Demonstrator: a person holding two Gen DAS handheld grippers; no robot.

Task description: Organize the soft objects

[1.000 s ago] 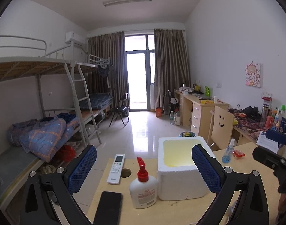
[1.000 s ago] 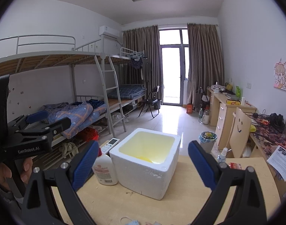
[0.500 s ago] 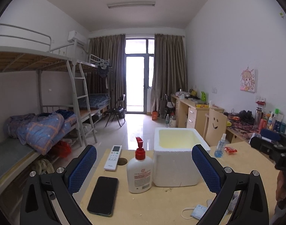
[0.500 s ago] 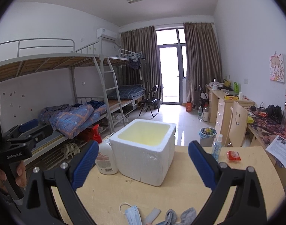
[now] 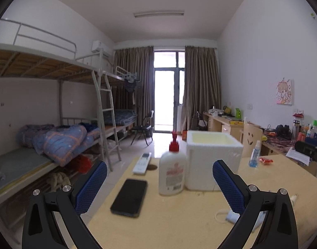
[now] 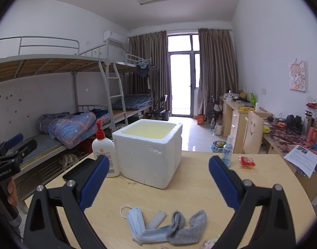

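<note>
Grey knit and pale blue pleated fabric make up the soft pile at the near edge of the table [image 6: 200, 186]: a grey sock [image 6: 186, 227] lies crumpled with its toe end overlapping a blue face mask [image 6: 137, 221], whose white ear loop curls out to the left; a small pale oblong thing [image 6: 156, 221] rests between the 2, too blurred to name; at the very bottom edge a scrap of patterned pinkish material shows, not clear enough to identify. None of this has been picked up, so the task reads as being at its start, in the approach to a 1st grasp.

The right gripper [image 6: 157, 183] hangs above and just behind the pile, jaws spread wide and holding nothing; the likely next move is to tip it down over the sock or mask and close on 1 layer only, since the 2 overlap and could lift together. The left gripper [image 5: 159, 183] is likewise wide apart and empty, facing the left part of the table.

Behind the pile stands the white foam box [image 6: 148, 151], lid off, open top up; its yellowish inner walls show but the floor is hidden, so I cannot tell whether anything is in it; it looks the probable place for the soft things.

Just left of the box, near it, stands a white pump bottle [image 5: 172, 170] with a red top; a black phone [image 5: 129, 197] lies flat in front, a white remote [image 5: 142, 162] beyond; right of the box are a small blue-liquid bottle [image 6: 227, 150] and a red packet [image 6: 246, 161].
</note>
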